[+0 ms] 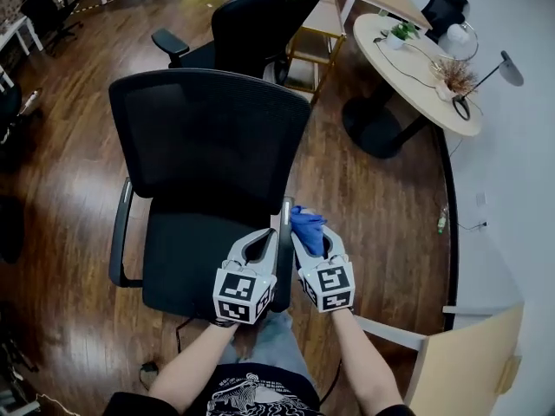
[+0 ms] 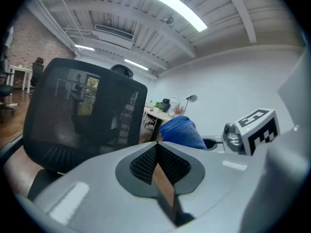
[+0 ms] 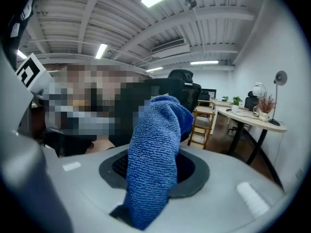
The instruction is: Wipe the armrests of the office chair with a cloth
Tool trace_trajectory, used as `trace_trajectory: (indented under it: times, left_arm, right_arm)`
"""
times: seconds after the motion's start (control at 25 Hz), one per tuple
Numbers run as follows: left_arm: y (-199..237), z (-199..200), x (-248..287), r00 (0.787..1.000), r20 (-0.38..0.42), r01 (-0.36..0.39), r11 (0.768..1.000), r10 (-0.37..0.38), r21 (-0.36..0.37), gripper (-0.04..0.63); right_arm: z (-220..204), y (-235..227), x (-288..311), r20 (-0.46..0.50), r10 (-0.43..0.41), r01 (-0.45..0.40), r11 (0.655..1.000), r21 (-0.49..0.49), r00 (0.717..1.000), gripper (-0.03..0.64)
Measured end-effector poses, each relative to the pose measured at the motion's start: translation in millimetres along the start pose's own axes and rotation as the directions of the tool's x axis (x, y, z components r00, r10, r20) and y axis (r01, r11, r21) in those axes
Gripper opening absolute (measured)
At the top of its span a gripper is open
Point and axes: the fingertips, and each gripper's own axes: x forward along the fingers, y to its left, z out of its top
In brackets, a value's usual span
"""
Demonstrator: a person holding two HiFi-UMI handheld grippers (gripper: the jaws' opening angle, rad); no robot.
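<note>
I'm holding my right gripper (image 1: pixel 317 236) clamped on the blue terry cloth (image 1: pixel 306 224) by the right armrest (image 1: pixel 286 210) of the black mesh office chair (image 1: pixel 208 137), my left gripper (image 1: pixel 263 239) closing on nothing alongside, a round wooden table (image 1: pixel 418 89) standing well beyond.

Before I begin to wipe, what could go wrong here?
The cloth sticks out bunched from the right gripper, so the jaws may scrape the armrest instead of the fabric. The left gripper, shut and empty, sits close beside the right one; they could knock together during strokes.
</note>
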Motion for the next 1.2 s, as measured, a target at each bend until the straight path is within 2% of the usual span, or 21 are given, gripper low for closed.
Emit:
trace_trajectory:
  times: [0.16,0.28,0.44,0.64,0.72,0.8,0.96,1.2]
  left_arm:
    - [17.9,-6.2,23.4,0.992,-0.016,-0.123,0.992,0.123,-0.021,0.003]
    - [32.0,-12.5,33.0,0.976,-0.033,-0.217,0.975,0.215,-0.047,0.003]
    - [43.7,-21.8,39.0,0.948,-0.055,-0.318,0.944,0.314,-0.085,0.003]
    - [58.7,-31.2,42.6,0.927,-0.061,-0.375,0.922,0.370,-0.099,0.003]
    - [64.0,-34.0,41.5,0.919,-0.066,-0.393,0.914,0.388,-0.103,0.003]
    - [67.1,-37.9,41.6,0.914,-0.072,-0.404,0.909,0.398,-0.102,0.003]
    - [64.4,-50.8,45.0,0.918,-0.097,-0.393,0.916,0.386,-0.080,0.003]
    - [53.4,-69.3,42.8,0.932,-0.123,-0.352,0.932,0.341,-0.085,0.003]
  right_arm:
    - [-28.7,-26.9,46.7,-0.074,0.132,-0.140,0.984,-0.111,0.988,0.138]
    - [-48.8,-37.7,74.0,-0.135,0.223,-0.249,0.944,-0.215,0.965,0.138]
    - [-66.9,-39.3,98.5,-0.203,0.317,-0.373,0.851,-0.370,0.926,0.138]
    - [-81.8,-34.1,126.4,-0.267,0.384,-0.468,0.721,-0.511,0.884,0.138]
    - [-86.2,-31.7,132.2,-0.285,0.402,-0.492,0.688,-0.534,0.870,0.139]
    - [-90.9,-30.3,134.7,-0.298,0.413,-0.509,0.681,-0.527,0.861,0.140]
    - [-96.9,-23.7,132.2,-0.310,0.417,-0.519,0.695,-0.497,0.854,0.140]
    - [-103.9,-18.2,125.7,-0.303,0.395,-0.497,0.736,-0.461,0.867,0.140]
